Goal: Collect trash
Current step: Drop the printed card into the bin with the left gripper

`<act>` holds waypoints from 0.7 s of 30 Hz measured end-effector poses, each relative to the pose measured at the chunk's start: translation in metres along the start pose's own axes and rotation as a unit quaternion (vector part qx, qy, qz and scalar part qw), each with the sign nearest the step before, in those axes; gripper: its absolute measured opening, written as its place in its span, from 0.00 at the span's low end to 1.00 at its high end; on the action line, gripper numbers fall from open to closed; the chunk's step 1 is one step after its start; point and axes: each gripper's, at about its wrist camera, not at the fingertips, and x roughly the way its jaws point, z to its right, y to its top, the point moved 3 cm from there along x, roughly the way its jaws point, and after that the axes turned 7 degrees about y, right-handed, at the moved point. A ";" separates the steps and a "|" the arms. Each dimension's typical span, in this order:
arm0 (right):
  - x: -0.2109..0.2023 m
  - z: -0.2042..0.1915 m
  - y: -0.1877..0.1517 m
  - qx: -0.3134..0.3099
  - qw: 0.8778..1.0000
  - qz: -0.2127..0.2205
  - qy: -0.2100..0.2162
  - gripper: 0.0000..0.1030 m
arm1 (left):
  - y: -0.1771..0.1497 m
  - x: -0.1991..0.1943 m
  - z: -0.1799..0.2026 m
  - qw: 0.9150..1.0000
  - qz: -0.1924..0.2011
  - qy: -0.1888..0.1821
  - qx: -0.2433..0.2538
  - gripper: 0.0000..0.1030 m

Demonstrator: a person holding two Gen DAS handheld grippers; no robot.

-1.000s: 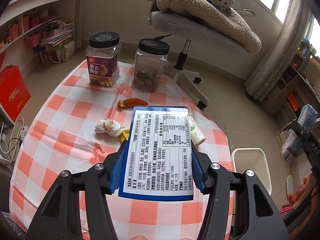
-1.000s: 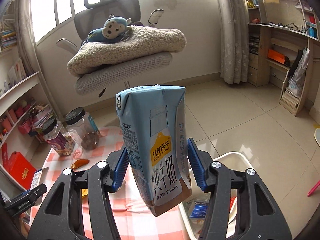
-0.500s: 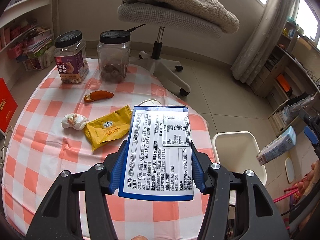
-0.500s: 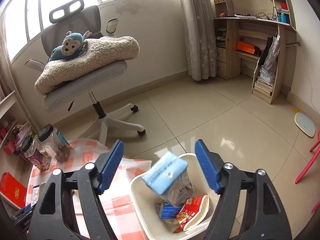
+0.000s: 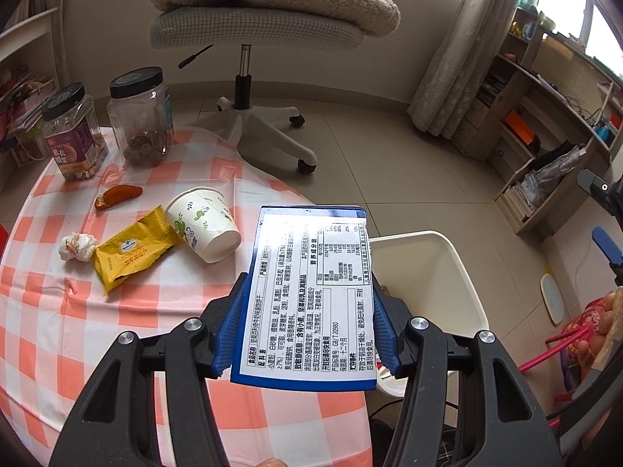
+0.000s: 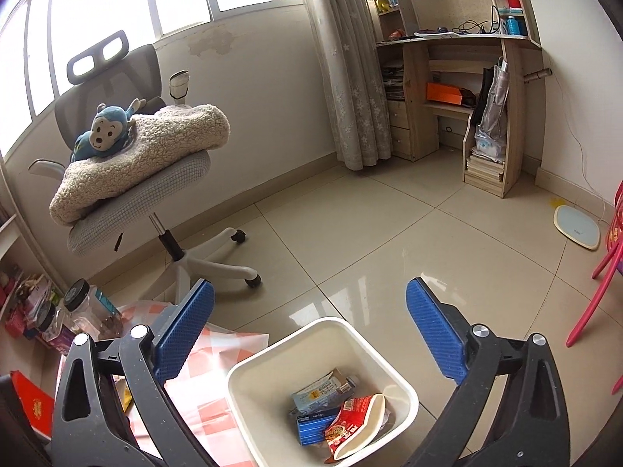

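My left gripper is shut on a blue box with a white label, held above the table edge beside the white bin. My right gripper is open and empty above the bin. The light blue milk carton lies in the bin with a blue box and a red instant-noodle cup. On the checked tablecloth lie a paper cup on its side, a yellow wrapper, a crumpled white wrapper and an orange wrapper.
Two black-lidded jars stand at the table's far side. An office chair with a blanket and a toy monkey stands beyond. A wooden shelf desk is at the right. A pink chair is at the far right.
My right gripper opened and dropped the milk carton into the bin. My left gripper has moved right toward the bin with the blue box.
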 end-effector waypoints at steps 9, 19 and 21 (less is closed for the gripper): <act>0.001 0.028 0.007 0.024 1.000 -0.001 -0.017 0.92 | -0.008 0.027 0.077 0.997 -0.020 -0.044 0.056 0.55; 0.008 0.035 0.007 0.030 0.999 -0.010 -0.042 0.93 | -0.005 0.030 0.104 0.993 -0.017 -0.069 0.095 0.70; 0.010 0.030 0.005 0.023 0.999 -0.013 -0.043 0.93 | -0.001 0.024 0.094 0.995 0.000 -0.049 0.090 0.71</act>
